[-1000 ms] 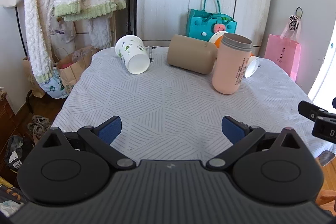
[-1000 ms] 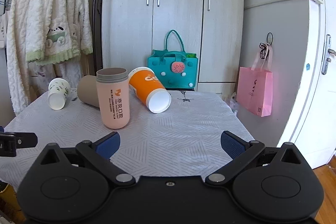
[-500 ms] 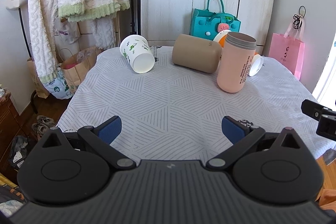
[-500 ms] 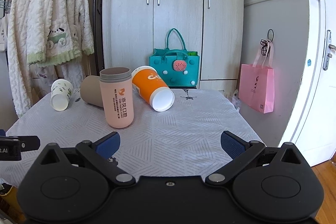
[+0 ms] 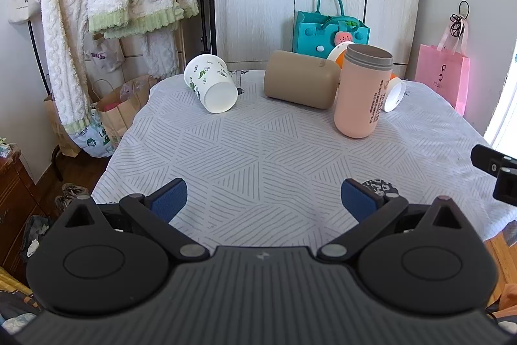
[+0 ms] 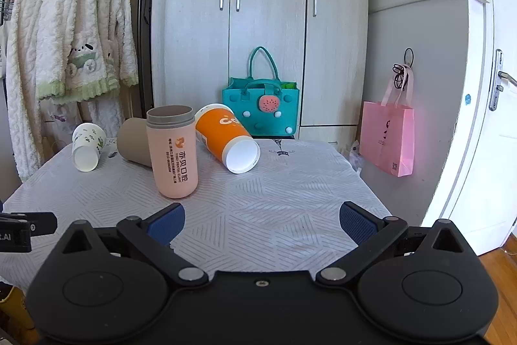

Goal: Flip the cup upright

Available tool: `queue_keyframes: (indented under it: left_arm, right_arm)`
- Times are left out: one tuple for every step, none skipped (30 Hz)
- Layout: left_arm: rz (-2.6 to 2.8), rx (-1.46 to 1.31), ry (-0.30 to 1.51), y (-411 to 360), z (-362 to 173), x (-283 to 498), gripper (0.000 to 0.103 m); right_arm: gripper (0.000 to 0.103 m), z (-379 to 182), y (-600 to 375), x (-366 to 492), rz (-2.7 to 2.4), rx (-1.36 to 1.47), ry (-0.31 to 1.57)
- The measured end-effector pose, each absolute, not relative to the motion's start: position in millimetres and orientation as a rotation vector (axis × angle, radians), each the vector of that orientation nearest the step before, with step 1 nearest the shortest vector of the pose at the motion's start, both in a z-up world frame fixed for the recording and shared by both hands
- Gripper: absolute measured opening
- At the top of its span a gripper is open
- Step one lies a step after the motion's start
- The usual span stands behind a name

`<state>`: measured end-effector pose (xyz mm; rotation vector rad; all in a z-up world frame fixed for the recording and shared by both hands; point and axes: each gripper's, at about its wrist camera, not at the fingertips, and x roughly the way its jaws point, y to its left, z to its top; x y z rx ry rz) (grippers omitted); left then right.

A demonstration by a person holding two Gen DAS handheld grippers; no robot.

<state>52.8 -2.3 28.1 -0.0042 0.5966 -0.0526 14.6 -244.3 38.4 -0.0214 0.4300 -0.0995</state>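
Hovering low over the near table edge, both claws released.
Left wrist view: left gripper (image 5: 264, 199) level, spread wide, empty; pink cup (image 5: 361, 92) upright, white cup (image 5: 211, 88), tan cup (image 5: 300, 83) lying on the table (image 5: 274, 157). Right wrist view: right gripper (image 6: 261, 220) level, wide open, gripping nothing; orange cup (image 6: 226, 138) on its side beside pink cup (image 6: 173, 152).

Teal bag (image 6: 261, 113) by wardrobe (image 6: 258, 21), pink bag (image 6: 387, 138) hanging right
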Motion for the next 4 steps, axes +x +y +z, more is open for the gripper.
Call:
queue_keyframes:
  left_arm:
    - [-0.052, -0.007, 0.598, -1.8, 27.5, 52.9, 0.103]
    - [-0.049, -0.008, 0.601, -1.3, 26.7, 53.1, 0.103]
    - [-0.046, -0.008, 0.606, -1.2, 26.3, 53.8, 0.103]
    - [-0.044, -0.008, 0.611, -1.0, 25.8, 54.6, 0.103]
  right_arm:
    - [0.103, 38.1, -244.6, 14.4, -0.099, -0.020, 0.429]
    - [0.103, 37.7, -244.6, 14.5, -0.097, -0.020, 0.430]
    - [0.103, 38.0, -243.8, 15.0, -0.098, -0.020, 0.432]
    - [0.103, 37.6, -244.1, 15.0, -0.098, -0.018, 0.432]
